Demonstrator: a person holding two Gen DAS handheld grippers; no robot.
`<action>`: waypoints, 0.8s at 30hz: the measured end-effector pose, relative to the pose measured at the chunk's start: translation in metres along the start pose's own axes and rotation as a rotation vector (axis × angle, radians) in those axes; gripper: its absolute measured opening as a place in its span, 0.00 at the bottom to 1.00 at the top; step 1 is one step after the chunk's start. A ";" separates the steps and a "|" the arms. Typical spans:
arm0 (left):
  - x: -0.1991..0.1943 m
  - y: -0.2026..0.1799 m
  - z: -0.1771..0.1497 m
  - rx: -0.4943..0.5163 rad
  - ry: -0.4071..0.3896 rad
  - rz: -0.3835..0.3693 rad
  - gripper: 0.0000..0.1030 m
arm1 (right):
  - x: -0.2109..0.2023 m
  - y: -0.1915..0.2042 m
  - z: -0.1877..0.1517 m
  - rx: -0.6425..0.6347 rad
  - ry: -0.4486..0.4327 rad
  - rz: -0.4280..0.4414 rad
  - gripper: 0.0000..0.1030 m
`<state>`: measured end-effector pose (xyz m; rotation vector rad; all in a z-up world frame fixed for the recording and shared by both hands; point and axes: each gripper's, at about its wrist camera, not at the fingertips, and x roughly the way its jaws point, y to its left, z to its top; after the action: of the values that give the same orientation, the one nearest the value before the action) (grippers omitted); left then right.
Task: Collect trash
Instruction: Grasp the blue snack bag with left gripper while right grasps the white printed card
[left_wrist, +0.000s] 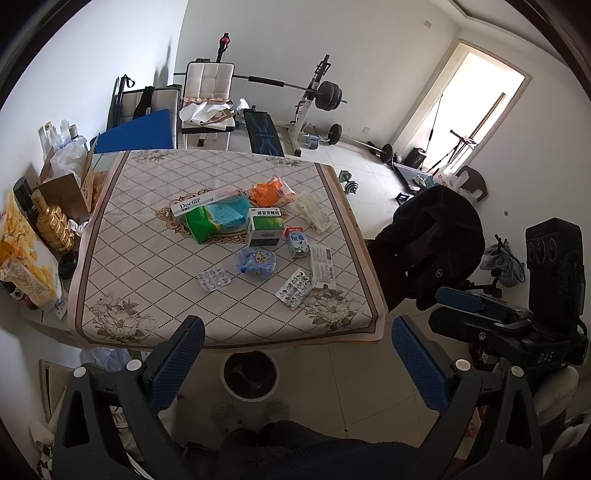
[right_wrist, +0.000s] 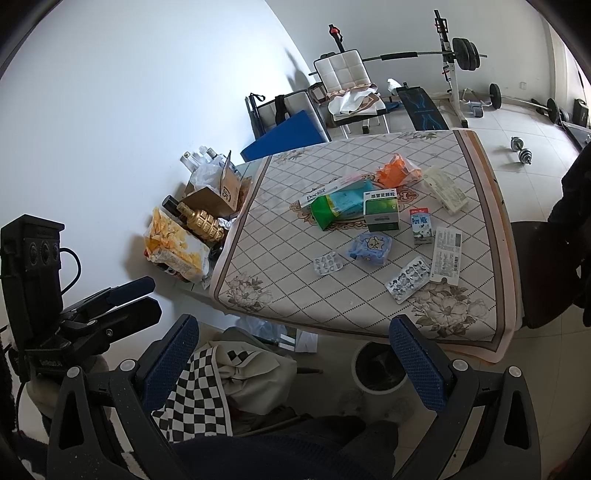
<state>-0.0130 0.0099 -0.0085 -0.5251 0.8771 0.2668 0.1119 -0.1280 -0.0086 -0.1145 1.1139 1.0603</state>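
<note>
Nothing looks collected yet: the trash still lies on the table (left_wrist: 122, 236), and the bin (left_wrist: 249, 376) on the floor just below the table's near edge seems empty. Both the left gripper (left_wrist: 299, 354) and right gripper (right_wrist: 293, 354) hang short of that edge, fingers wide, holding nothing. The 2 blister packs (left_wrist: 294, 288) lie nearest; that one's long axis runs diagonally toward the far right corner

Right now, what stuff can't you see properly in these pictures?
- Inside of the trash bin: too dark in both views; the right wrist view also has the right gripper finger across it.
- Small print on the flat white card: too small to read.
- Whether the blister packs still hold pills: too small to tell.
- Under the table: hidden by the cloth.
- Left gripper: open, empty.
</note>
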 end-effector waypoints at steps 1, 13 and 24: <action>0.004 0.002 0.001 -0.003 0.006 0.007 1.00 | 0.002 -0.001 0.000 0.007 -0.002 -0.009 1.00; 0.184 0.075 0.028 -0.040 0.177 0.347 1.00 | 0.120 -0.124 0.020 0.354 0.065 -0.378 1.00; 0.385 0.114 0.035 -0.367 0.495 0.284 0.76 | 0.299 -0.289 0.070 0.436 0.325 -0.551 1.00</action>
<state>0.1990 0.1290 -0.3299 -0.8277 1.4004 0.5786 0.3823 -0.0539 -0.3231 -0.2357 1.4738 0.3001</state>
